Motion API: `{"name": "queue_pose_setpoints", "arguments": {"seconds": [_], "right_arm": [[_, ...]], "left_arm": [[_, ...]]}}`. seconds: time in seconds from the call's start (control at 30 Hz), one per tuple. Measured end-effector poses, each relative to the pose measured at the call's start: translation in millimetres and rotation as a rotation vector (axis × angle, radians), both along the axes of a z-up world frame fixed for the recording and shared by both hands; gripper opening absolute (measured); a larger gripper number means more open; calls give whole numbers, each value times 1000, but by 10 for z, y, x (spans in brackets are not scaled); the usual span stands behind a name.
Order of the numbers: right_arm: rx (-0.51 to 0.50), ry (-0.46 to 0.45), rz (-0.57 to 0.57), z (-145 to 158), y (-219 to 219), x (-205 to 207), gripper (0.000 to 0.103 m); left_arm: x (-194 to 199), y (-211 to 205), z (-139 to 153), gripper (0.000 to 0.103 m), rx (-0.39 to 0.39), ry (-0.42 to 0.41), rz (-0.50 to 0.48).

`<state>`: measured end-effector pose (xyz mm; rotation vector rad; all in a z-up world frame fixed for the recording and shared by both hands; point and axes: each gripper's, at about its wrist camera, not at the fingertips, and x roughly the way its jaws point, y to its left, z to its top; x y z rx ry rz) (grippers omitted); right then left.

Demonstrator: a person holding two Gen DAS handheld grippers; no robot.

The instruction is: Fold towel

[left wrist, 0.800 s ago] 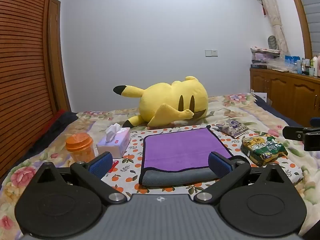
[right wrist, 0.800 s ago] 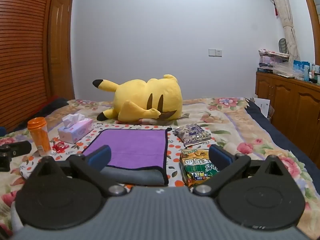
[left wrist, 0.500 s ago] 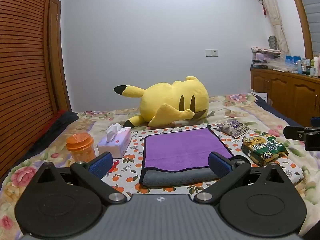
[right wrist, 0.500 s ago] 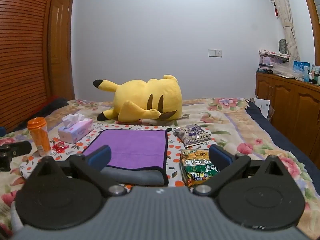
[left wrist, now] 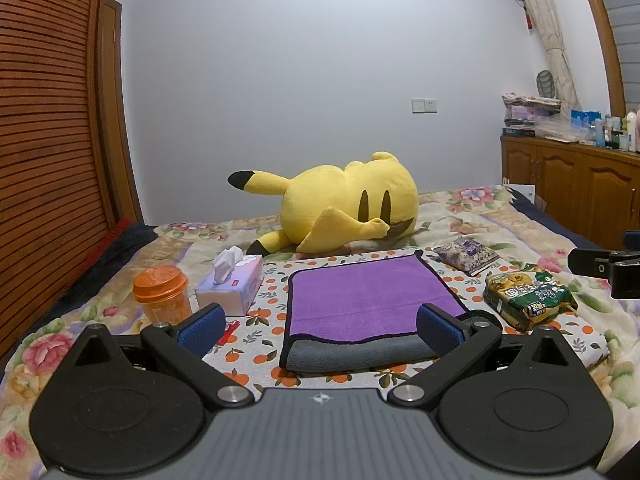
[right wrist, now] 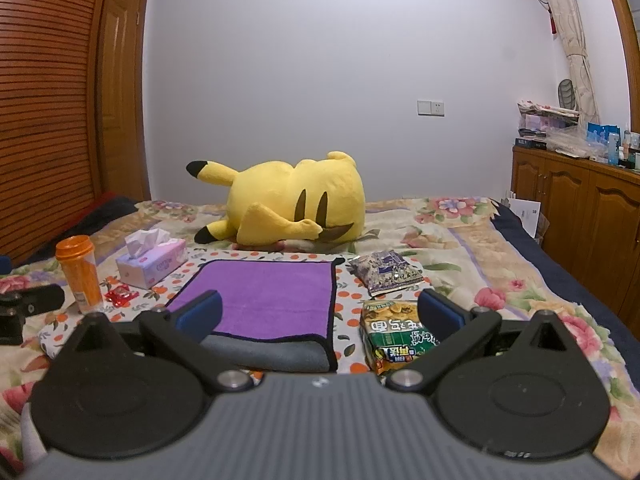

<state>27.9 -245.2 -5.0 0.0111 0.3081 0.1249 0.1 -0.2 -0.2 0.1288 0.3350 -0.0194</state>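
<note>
A purple towel [left wrist: 368,296] with a black border lies folded on an orange-dotted cloth [left wrist: 260,320] on the bed; its grey underside shows along the near edge. It also shows in the right wrist view [right wrist: 272,300]. My left gripper [left wrist: 320,326] is open and empty, held just short of the towel's near edge. My right gripper [right wrist: 320,316] is open and empty, nearer the towel's right corner and a green snack bag [right wrist: 396,340]. Each gripper shows at the edge of the other's view.
An orange-lidded jar [left wrist: 162,294], a tissue box [left wrist: 232,284] and a small red wrapper [right wrist: 120,294] lie left of the towel. A purple snack packet [left wrist: 466,254] and the green bag [left wrist: 528,296] lie right. A yellow plush [left wrist: 344,208] lies behind. Wooden cabinets [left wrist: 572,192] stand at right.
Almost nothing: both views shift very slightly. Both grippers stay open and the towel has not moved.
</note>
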Motion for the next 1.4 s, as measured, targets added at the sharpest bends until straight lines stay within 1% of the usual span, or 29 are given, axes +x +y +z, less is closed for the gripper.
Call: {"name": "queue_pose_setpoints", "arguments": {"seconds": [1.4], "right_arm": [[-3, -2, 0, 20, 7, 2, 103]], "left_arm": [[33, 26, -42, 103, 4, 0, 1]]}}
